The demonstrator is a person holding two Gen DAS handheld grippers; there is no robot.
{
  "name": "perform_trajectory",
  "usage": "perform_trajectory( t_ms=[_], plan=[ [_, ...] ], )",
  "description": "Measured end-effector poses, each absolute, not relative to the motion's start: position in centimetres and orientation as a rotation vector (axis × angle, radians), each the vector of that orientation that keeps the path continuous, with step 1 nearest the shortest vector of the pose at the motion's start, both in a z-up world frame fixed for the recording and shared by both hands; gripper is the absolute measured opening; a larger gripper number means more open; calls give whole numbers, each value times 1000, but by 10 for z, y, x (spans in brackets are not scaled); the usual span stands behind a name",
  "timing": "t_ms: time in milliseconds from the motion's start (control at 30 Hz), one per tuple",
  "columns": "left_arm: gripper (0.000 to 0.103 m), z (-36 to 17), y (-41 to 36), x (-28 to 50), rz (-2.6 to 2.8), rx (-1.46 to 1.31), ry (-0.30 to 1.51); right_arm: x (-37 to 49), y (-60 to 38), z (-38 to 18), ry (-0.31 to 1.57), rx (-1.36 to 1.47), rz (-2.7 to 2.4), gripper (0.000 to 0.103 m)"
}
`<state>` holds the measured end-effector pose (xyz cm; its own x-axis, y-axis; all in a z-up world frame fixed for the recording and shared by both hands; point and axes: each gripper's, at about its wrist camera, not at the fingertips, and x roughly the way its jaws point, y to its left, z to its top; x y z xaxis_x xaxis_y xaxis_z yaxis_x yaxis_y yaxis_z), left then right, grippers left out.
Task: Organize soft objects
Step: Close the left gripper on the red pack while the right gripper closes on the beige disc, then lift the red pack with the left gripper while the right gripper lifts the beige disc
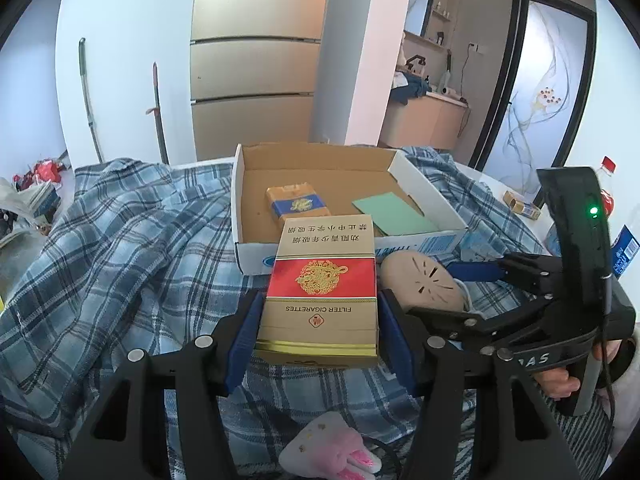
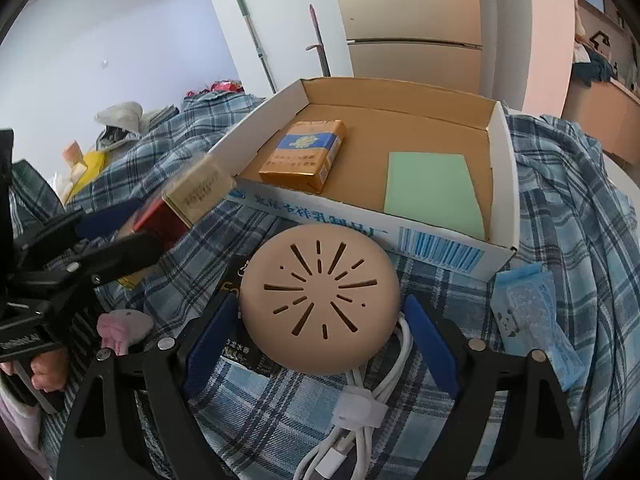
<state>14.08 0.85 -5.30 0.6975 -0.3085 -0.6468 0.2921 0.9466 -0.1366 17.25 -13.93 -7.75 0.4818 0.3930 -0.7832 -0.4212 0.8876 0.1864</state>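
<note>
Pink-and-white plush toy (image 1: 332, 450) lies nearest the left wrist camera, at six o'clock on the plaid blanket (image 1: 120, 264). Above it the left gripper (image 1: 318, 320) clamps a red-and-gold cigarette carton (image 1: 320, 288) between its blue pads, the carton raised over the blanket just short of the cardboard tray (image 1: 256, 248) at twelve o'clock. Inside the tray lie an orange-and-blue cigarette pack (image 1: 298, 204) and a green card (image 1: 394, 214).

In the right wrist view the right gripper (image 2: 320, 328) stands wide around a beige round disc (image 2: 320, 300) with slotted holes — neither pad touching it. A white coiled cable (image 2: 360, 412) lies at six o'clock below the disc, a dark packet (image 2: 240, 354) under its left edge. At three o'clock a blue tissue packet (image 2: 532, 320) rests on the blanket, beside the tray's near corner.
</note>
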Motion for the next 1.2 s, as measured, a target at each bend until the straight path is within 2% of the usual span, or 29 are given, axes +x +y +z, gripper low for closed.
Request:
perform_trajectory(
  t_ms=[133,400,767,1200],
  plan=[
    [60,-50,2,136,-342,6,705,174,-134,-83,969,-64,492,85],
    [60,-46,7,132,-334,-17,677,166,-139,-75,912,-38,539,76],
    [60,-23,11,98,-232,32,472,130,-137,-40,667,-118,525,76],
    [60,-12,6,76,-188,68,353,101,-152,-8,456,-91,501,76]
  ],
)
